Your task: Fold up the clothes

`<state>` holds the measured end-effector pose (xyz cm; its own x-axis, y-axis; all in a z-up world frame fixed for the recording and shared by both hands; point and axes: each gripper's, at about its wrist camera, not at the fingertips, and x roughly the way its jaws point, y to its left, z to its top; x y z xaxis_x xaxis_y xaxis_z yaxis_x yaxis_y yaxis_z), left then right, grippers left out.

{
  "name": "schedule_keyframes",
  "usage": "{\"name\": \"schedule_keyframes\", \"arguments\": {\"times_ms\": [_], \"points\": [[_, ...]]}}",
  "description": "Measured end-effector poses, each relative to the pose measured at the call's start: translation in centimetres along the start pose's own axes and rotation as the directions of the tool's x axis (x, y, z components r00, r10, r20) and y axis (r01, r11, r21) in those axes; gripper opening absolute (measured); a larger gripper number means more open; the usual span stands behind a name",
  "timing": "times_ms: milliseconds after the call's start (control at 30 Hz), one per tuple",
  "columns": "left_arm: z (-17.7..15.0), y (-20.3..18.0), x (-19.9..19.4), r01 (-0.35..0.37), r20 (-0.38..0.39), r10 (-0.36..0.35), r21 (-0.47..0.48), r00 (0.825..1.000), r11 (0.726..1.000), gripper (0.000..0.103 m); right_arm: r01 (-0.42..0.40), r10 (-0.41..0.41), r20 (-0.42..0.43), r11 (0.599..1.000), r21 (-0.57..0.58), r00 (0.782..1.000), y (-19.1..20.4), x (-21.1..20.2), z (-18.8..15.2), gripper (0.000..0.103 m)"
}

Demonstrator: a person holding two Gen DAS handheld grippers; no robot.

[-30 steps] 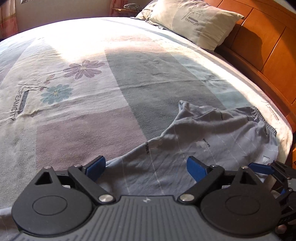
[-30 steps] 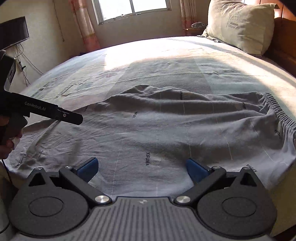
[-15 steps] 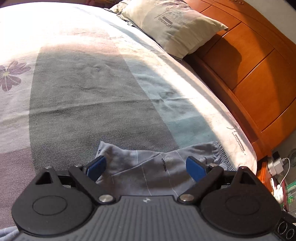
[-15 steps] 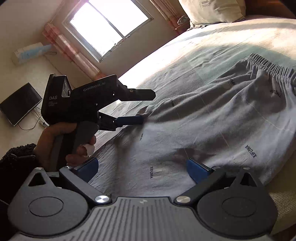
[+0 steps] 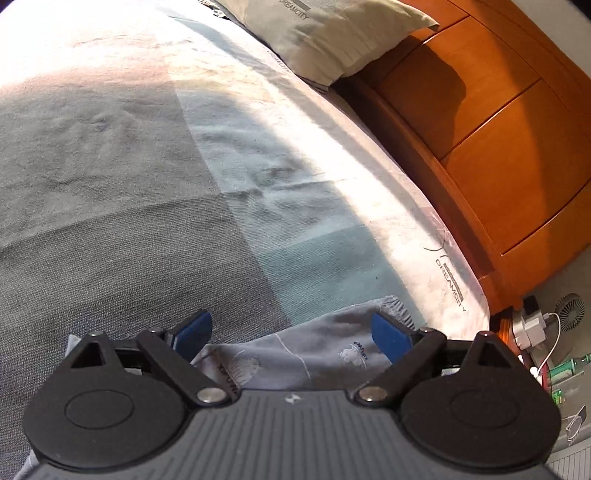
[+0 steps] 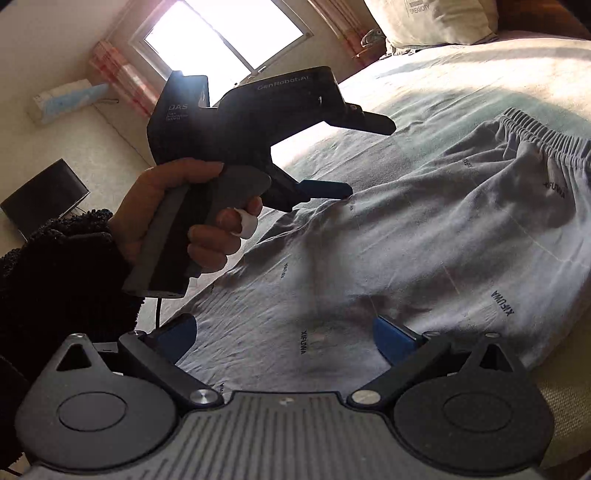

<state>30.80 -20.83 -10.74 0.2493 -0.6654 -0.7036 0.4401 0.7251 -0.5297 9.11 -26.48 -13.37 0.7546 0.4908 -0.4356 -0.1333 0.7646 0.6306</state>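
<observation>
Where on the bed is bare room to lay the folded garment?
Free: the bedspread between the grey pants and the pillow. Crowded: the near edge, where the pants lie under the open left gripper and right gripper.

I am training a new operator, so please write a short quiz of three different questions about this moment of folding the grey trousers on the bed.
1. True or false: both grippers, left gripper and right gripper, are open.
2. Which end of the grey trousers shows gathers? A. elastic waistband B. a zip C. a hood
3. Fill in: the word printed on the pillow is ____.

Key: 1 true; 2 A; 3 DREAMCITY.
</observation>
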Motion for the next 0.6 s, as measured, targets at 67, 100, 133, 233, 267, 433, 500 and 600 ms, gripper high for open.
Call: {"name": "schedule_keyframes", "arguments": {"times_ms": [67,100,133,233,267,433,500,600], "points": [[-0.3,-0.7,0.3,0.008,-0.021,-0.007,0.025,1.0,1.0,0.094,0.0,0.0,0.0,1.0,0.0,1.0,0.0,-0.1,-0.1,0.103],[-0.5,-1.0,0.5,0.012,-0.032,-0.011,0.037,0.999,0.999,0.094,0.0,0.0,0.0,1.0,0.0,1.0,0.0,-0.1,-0.1,0.103],[-0.6,-1.4,0.6,0.016,-0.043,-0.014,0.049,0.999,0.999,0.094,0.001,-0.001,0.0,1.0,0.0,1.0,0.0,-0.1,-0.1,0.103],[-1.1,-1.8,1.3,0.011,-0.082,-0.005,0.069,0.997,0.998,0.092,0.006,-0.006,0.0,1.0,0.0,1.0,0.1,0.0,0.0,0.103],[-1.0,-1.7,1.0,0.018,-0.074,-0.014,0.06,0.997,0.998,0.092,0.008,-0.008,0.0,1.0,0.0,1.0,0.1,0.0,0.0,0.103],[-0.5,-3.4,-6.1,-0.079,-0.035,0.086,0.169,0.996,0.982,0.093,0.011,-0.011,0.002,1.0,0.008,1.0,-0.1,0.0,0.2,0.103],[-0.8,-3.4,-9.7,-0.178,-0.021,0.186,0.204,0.982,0.963,0.093,0.016,-0.016,0.004,1.0,0.008,1.0,0.0,0.1,0.2,0.103],[-2.2,-2.4,-15.7,-0.325,-0.015,0.334,0.201,0.942,0.924,0.094,0.02,-0.02,0.01,1.0,0.007,1.0,0.1,0.0,0.1,0.103]]}}
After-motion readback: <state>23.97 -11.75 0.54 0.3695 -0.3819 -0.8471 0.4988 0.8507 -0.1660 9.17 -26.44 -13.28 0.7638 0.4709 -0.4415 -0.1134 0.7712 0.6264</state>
